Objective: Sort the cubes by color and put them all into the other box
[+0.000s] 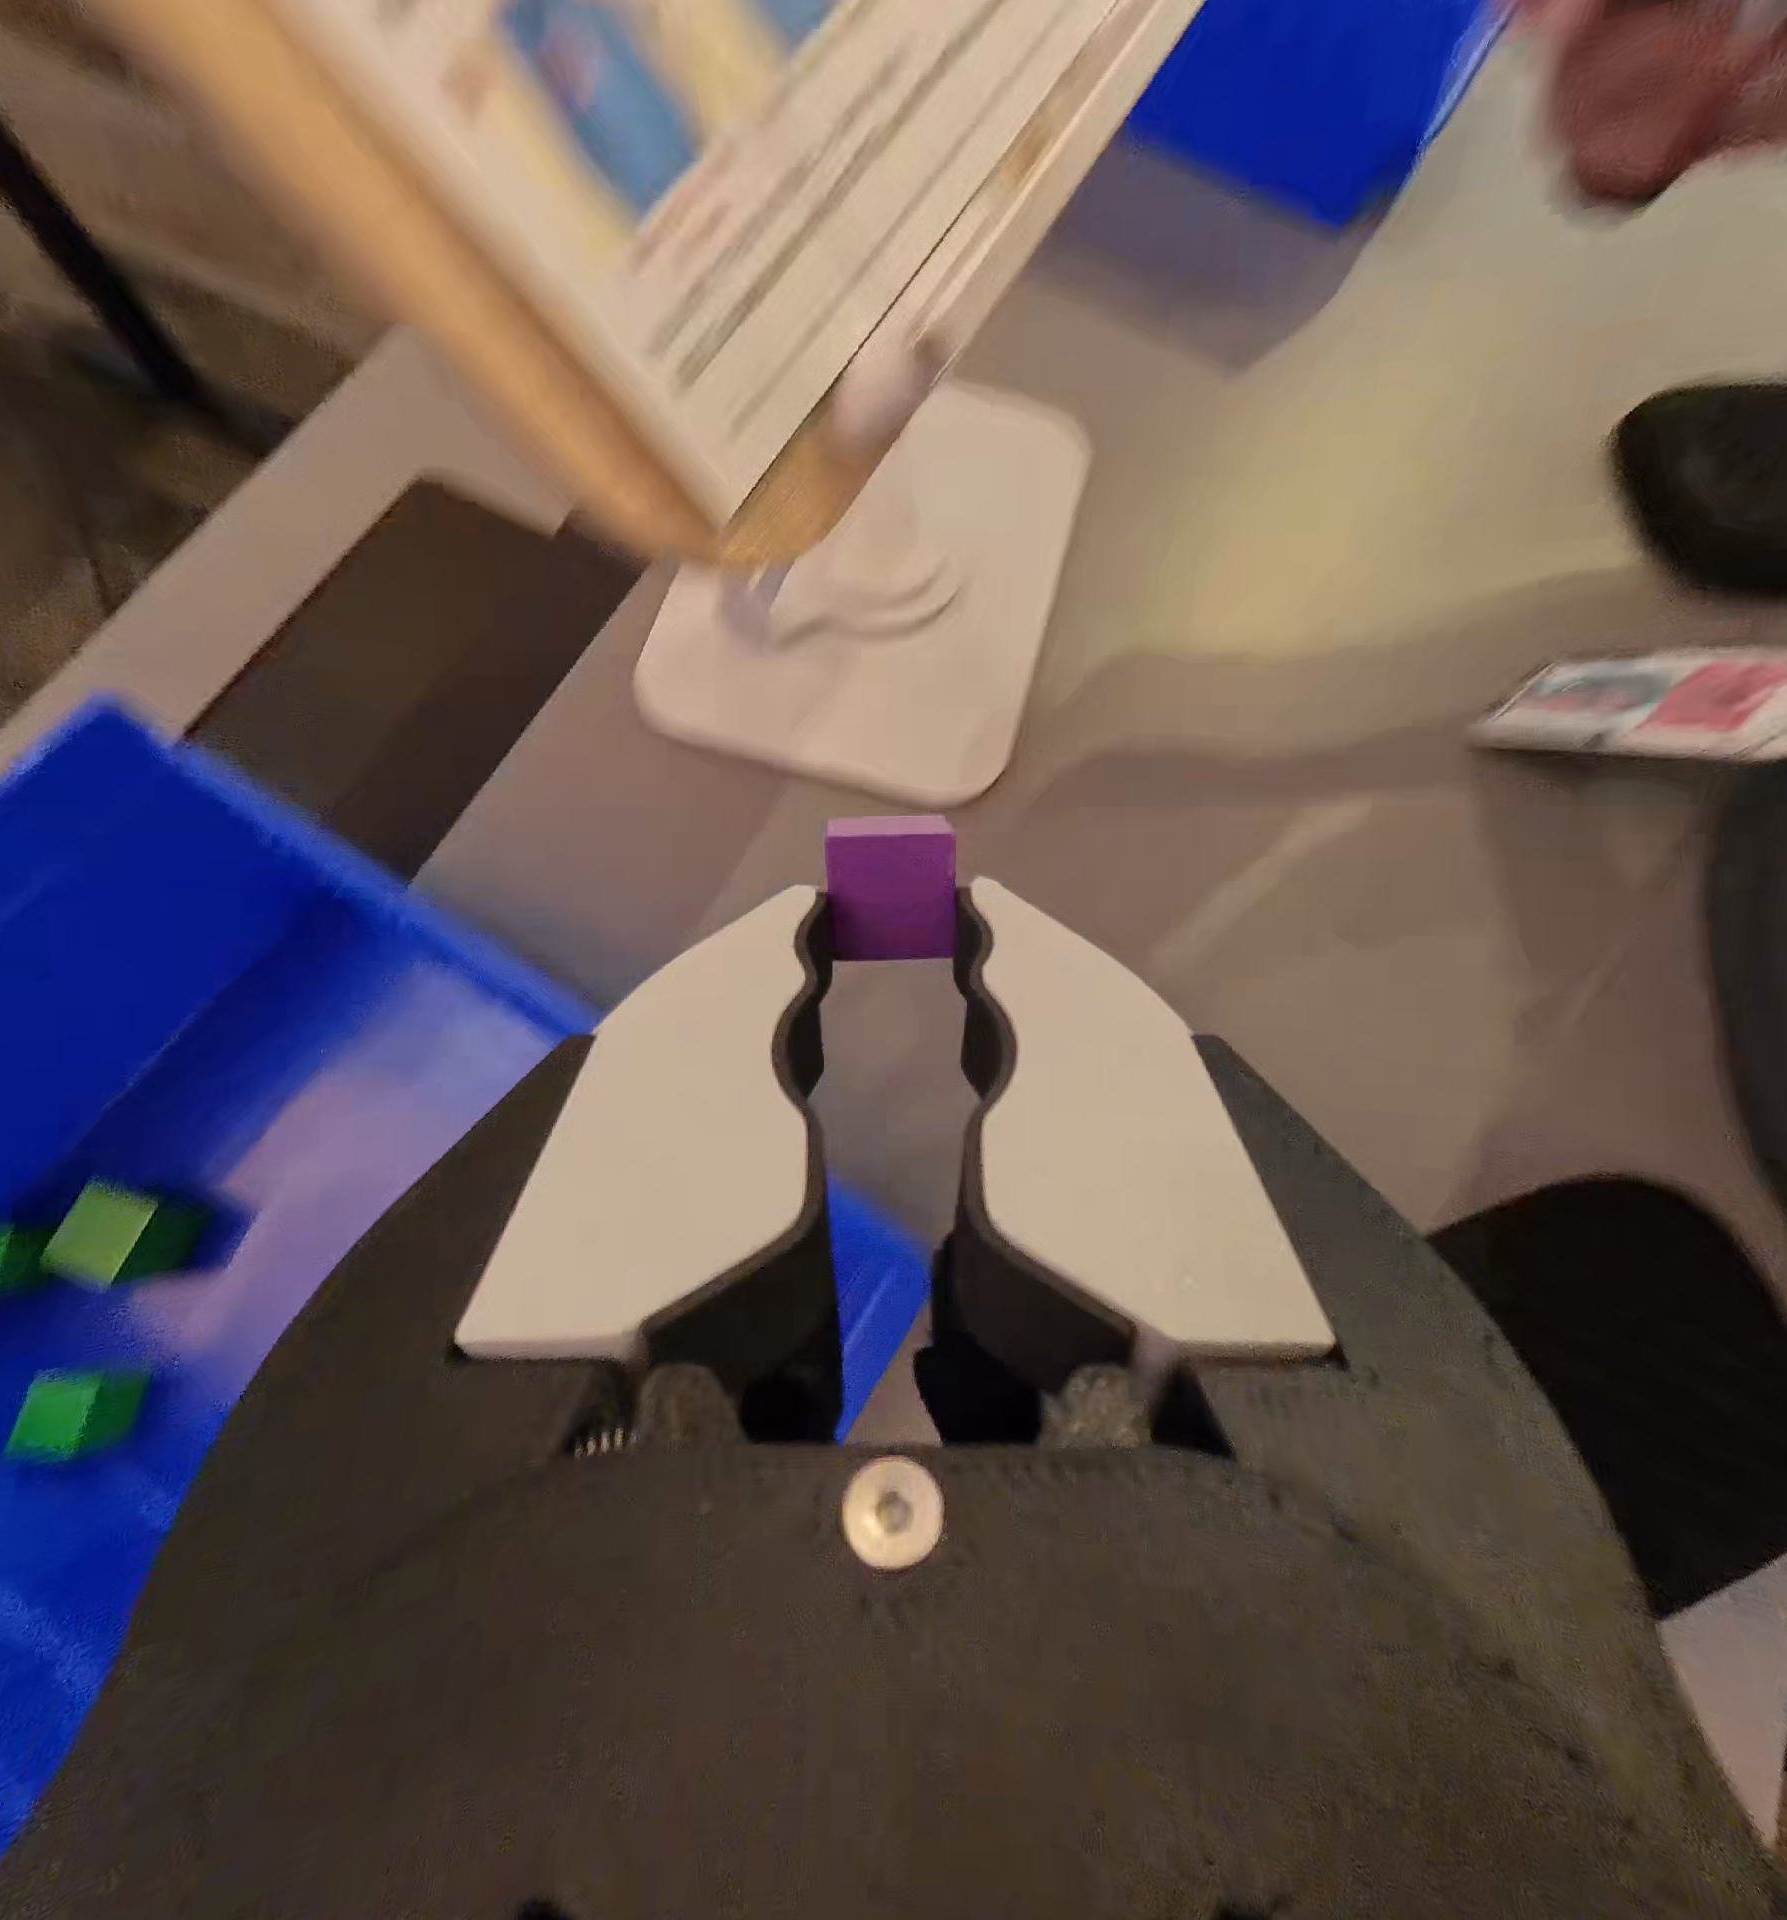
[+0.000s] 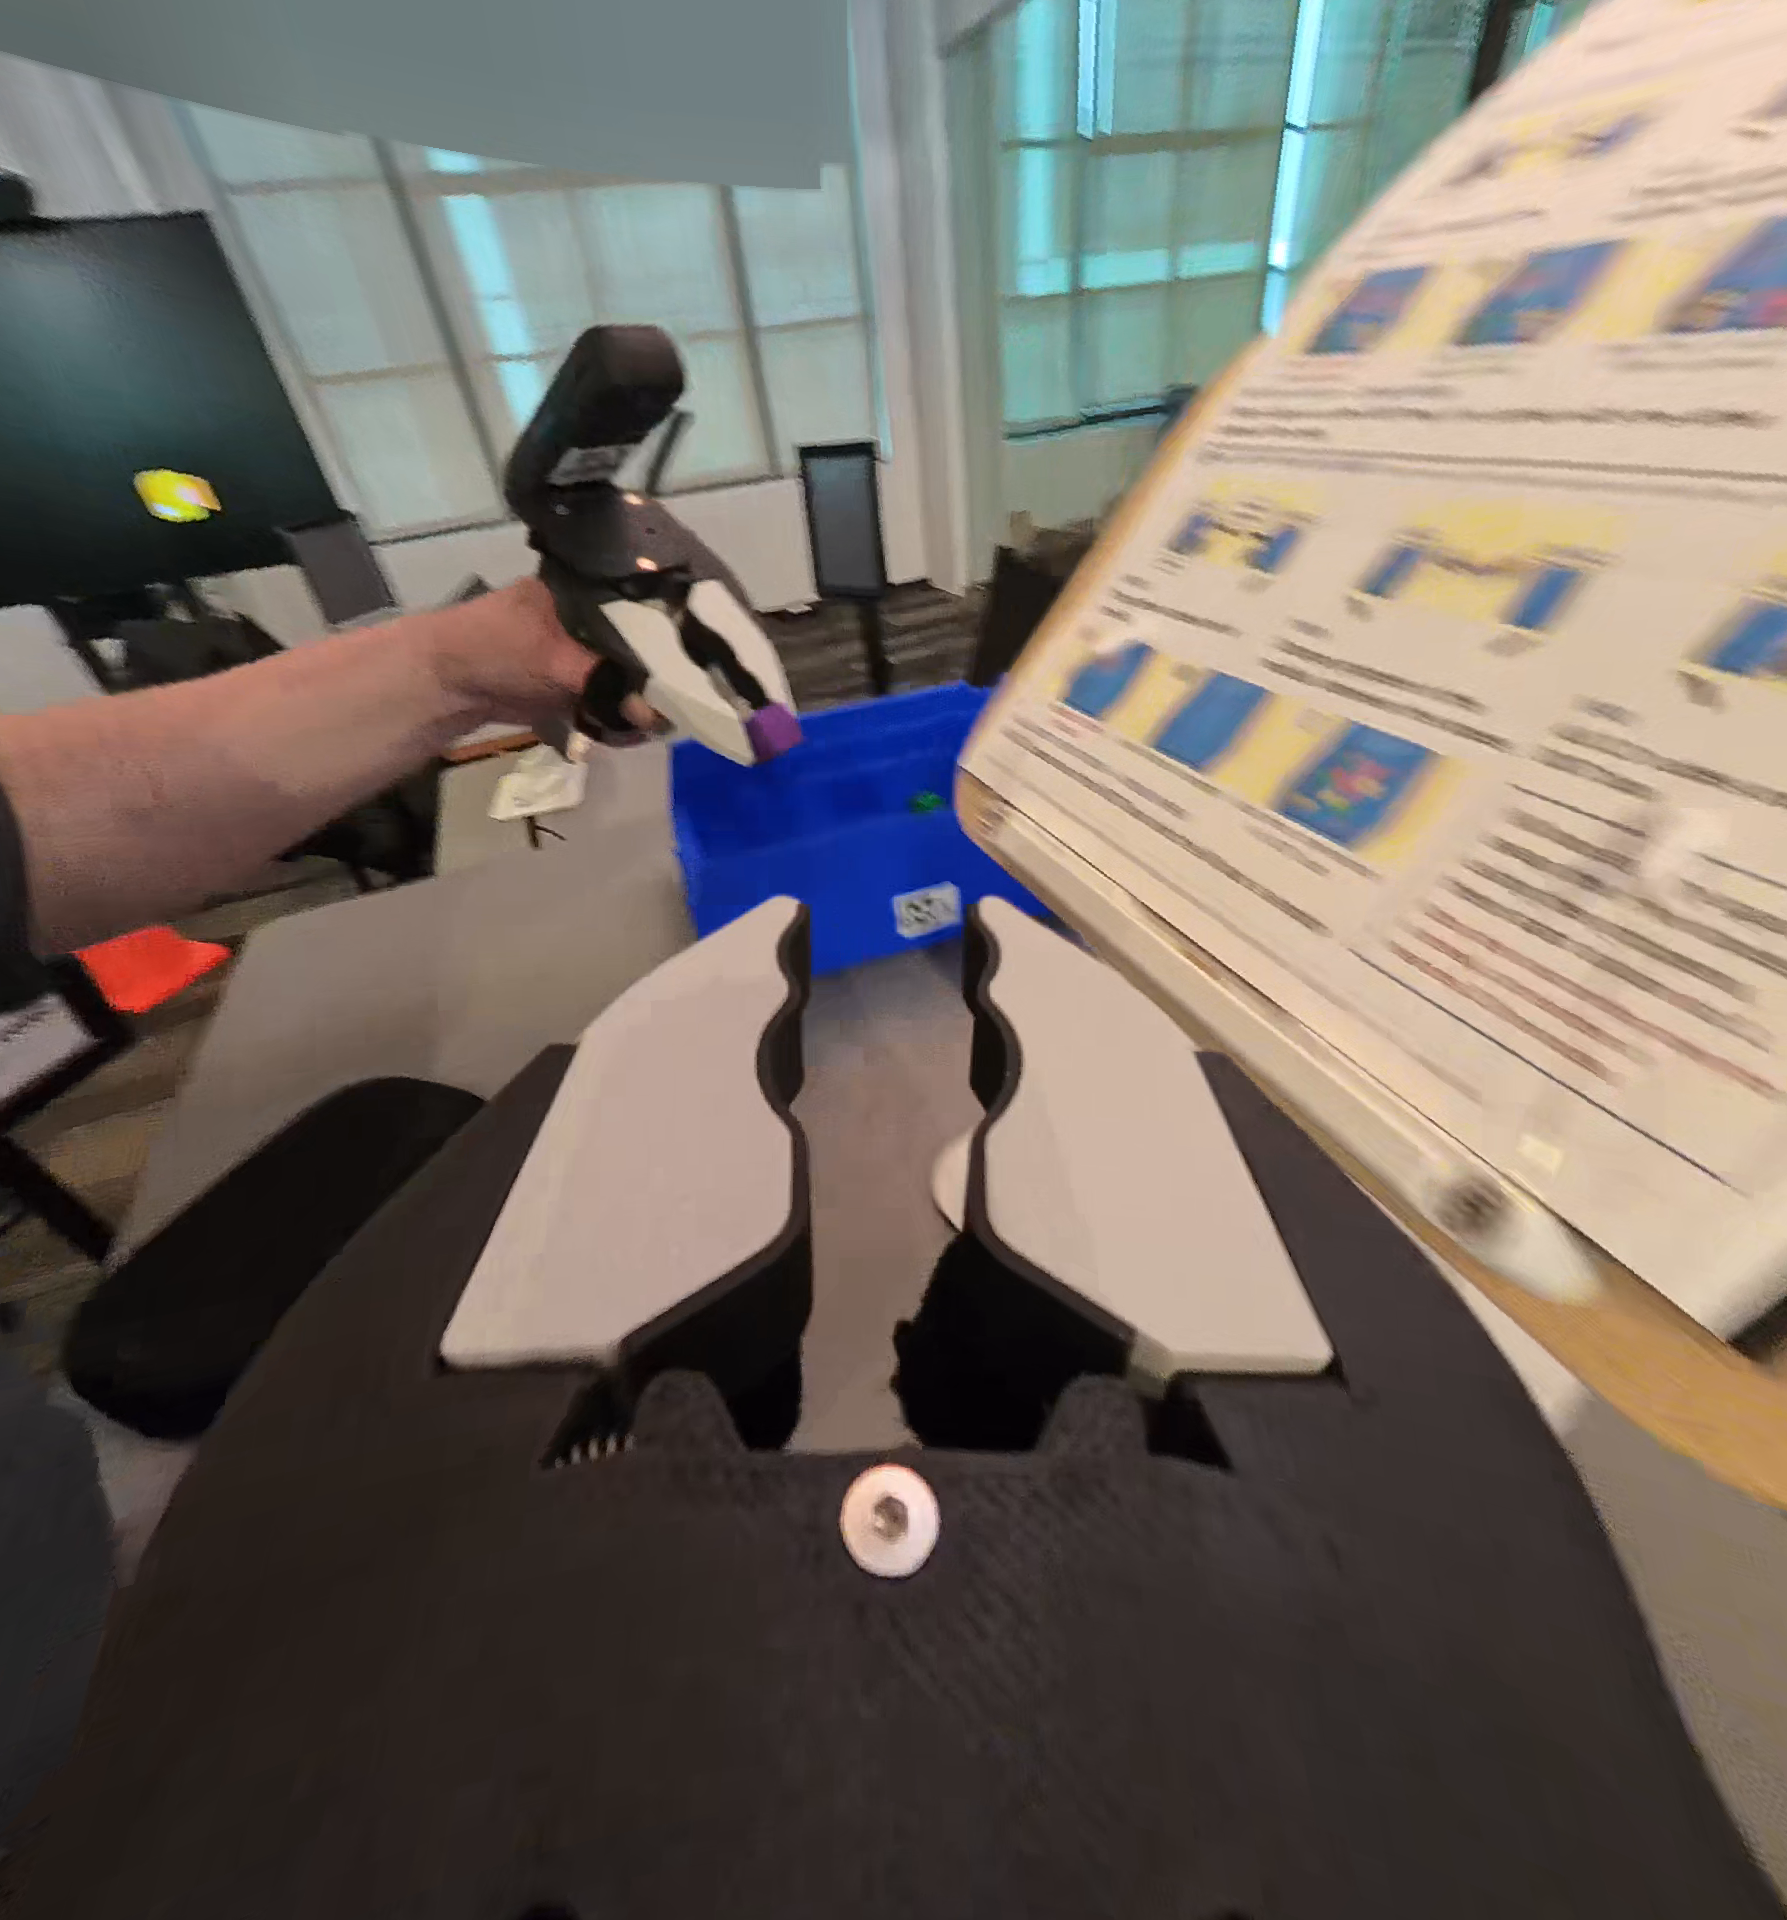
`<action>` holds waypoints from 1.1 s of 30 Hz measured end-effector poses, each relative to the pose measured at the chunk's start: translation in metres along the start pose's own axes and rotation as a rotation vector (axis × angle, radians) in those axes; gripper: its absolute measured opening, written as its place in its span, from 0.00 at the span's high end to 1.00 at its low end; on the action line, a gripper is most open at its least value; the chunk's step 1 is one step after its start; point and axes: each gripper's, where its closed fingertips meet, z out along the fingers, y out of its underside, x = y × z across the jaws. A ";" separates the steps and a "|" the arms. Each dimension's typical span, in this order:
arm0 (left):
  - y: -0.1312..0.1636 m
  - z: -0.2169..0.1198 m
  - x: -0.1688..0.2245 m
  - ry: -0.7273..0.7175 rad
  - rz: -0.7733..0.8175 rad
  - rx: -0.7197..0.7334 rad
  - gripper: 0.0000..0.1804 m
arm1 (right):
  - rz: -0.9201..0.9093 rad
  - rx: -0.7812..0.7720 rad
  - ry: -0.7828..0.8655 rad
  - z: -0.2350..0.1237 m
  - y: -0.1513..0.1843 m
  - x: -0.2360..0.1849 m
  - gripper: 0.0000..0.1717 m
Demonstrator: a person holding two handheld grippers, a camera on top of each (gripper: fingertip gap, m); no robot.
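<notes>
My left gripper (image 1: 891, 902) is shut on a purple cube (image 1: 891, 888), with both pads pressed on its sides, and holds it in the air over the table. A blue box (image 1: 193, 987) lies to its lower left with three green cubes (image 1: 99, 1231) inside. In the right wrist view the left gripper (image 2: 754, 732) shows farther off, holding the purple cube (image 2: 775, 729) above the near left corner of the blue box (image 2: 816, 842). My right gripper (image 2: 887, 925) is open and empty, above the table in front of that box.
A tilted instruction board (image 2: 1440, 665) on a white stand (image 1: 868, 623) looms close on the right. A second blue box (image 1: 1304, 114) stands far behind it. Black chairs (image 2: 245, 1236) and a card (image 1: 1647, 701) lie near the table's edges.
</notes>
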 end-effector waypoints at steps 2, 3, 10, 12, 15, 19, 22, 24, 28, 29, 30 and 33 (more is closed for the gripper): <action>-0.039 0.006 0.036 0.044 0.022 0.122 0.88 | 0.004 0.050 -0.084 0.023 -0.012 -0.024 0.80; -0.059 0.009 0.056 0.089 0.027 0.201 0.88 | 0.007 0.081 -0.116 0.032 -0.018 -0.033 0.78; -0.133 0.033 0.145 0.304 0.040 0.502 0.88 | 0.050 0.154 -0.253 0.060 -0.031 -0.062 0.78; -0.140 0.039 0.157 0.341 0.050 0.518 0.88 | 0.057 0.159 -0.279 0.055 -0.032 -0.066 0.81; -0.146 0.046 0.167 0.378 0.048 0.545 0.88 | 0.092 0.165 -0.299 0.046 -0.033 -0.066 0.82; -0.150 0.054 0.176 0.438 0.039 0.562 0.88 | 0.113 0.162 -0.324 0.034 -0.031 -0.068 0.87; -0.155 0.058 0.181 0.468 0.032 0.579 0.88 | 0.143 0.165 -0.328 0.027 -0.031 -0.066 0.87; -0.160 0.059 0.182 0.469 0.027 0.584 0.88 | 0.129 0.186 -0.303 0.018 -0.035 -0.062 0.87; -0.155 0.051 0.169 0.418 0.041 0.578 0.99 | 0.114 0.221 -0.136 -0.026 -0.044 -0.015 0.87; -0.151 0.049 0.164 0.411 0.029 0.574 1.00 | 0.104 0.206 -0.053 -0.042 -0.041 0.007 0.88; -0.145 0.049 0.158 0.395 0.014 0.555 1.00 | 0.106 0.194 0.031 -0.060 -0.036 0.032 0.87; -0.130 0.048 0.145 0.332 -0.030 0.529 1.00 | 0.081 0.100 0.333 -0.126 -0.006 0.112 0.87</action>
